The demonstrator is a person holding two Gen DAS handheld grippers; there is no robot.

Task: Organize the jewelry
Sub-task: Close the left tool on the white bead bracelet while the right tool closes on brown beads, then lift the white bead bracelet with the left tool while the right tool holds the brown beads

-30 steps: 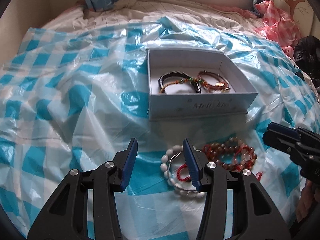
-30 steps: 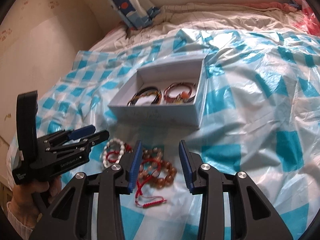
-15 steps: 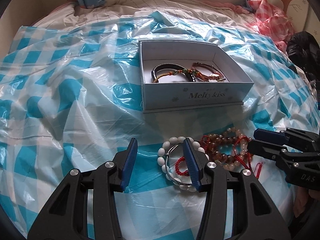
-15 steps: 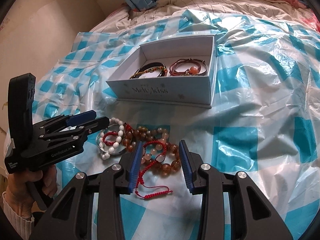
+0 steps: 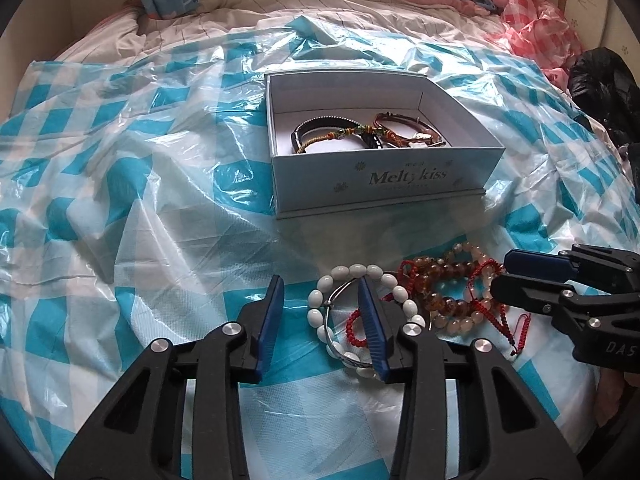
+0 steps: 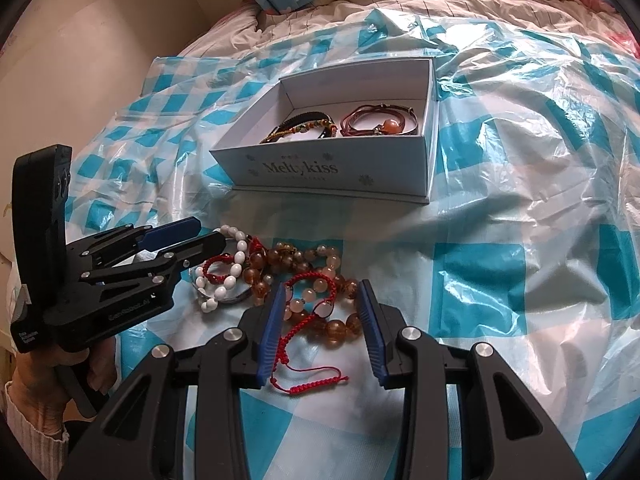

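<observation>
Daylit bed (image 5: 320,4) — rumpled striped sheet, blue-checked plastic cover (image 5: 120,184) — against cream wall (image 6: 100,40).

L gripper (image 5: 322,316) open (nothing held) beside white bead bracelet (image 5: 362,308).

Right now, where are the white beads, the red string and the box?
white beads (image 5: 362,269): left wrist view, top of the loop.
red string (image 6: 308,382): right wrist view, loose tail on the plastic.
box (image 6: 320,168): right wrist view, printed front wall.

The open pale blue cardboard box (image 6: 332,168) carries "Meltykiss" in dark serif letters on its front wall, with smaller lettering around it too fine to read. The black right gripper (image 5: 520,276) shows "DAS" on its body.
</observation>
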